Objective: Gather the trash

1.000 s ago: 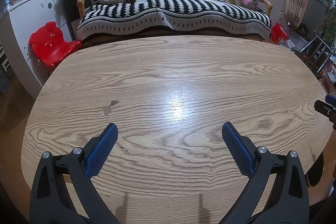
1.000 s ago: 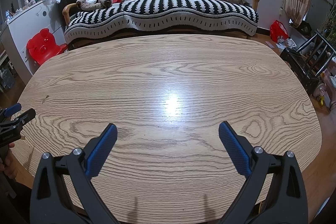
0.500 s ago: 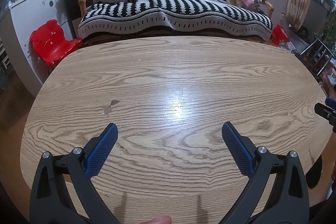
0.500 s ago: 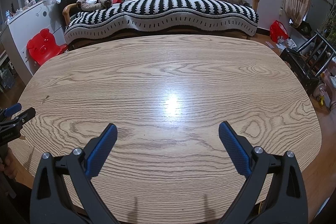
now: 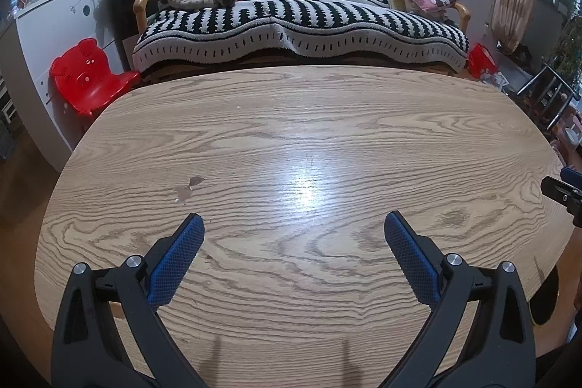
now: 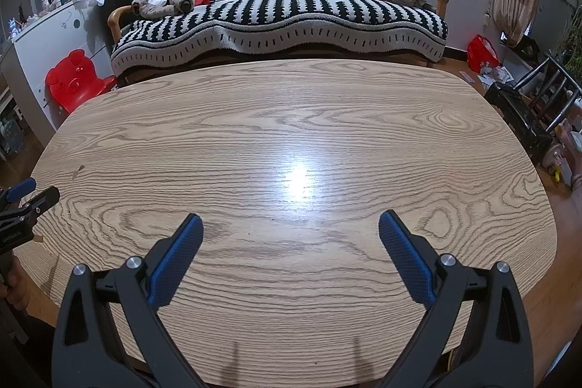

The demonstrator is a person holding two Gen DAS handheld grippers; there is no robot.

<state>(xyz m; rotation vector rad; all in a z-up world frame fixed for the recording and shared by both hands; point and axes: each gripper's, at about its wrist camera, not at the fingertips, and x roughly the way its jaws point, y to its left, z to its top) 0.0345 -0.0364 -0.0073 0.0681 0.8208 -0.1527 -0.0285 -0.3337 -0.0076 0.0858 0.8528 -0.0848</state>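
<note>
I am holding the left gripper [image 5: 294, 232] and right gripper [image 6: 290, 231] over the worktop [image 5: 327, 119], jaws wide apart, gripping nothing. Hardly anything has shifted in the last second; no trash is showing here, so I am judging collection unstarted.

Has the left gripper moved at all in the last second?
Yes, slightly. In the left wrist view, the left gripper shows the sofa a little lower and rightward, so it tilted up and left.
</note>
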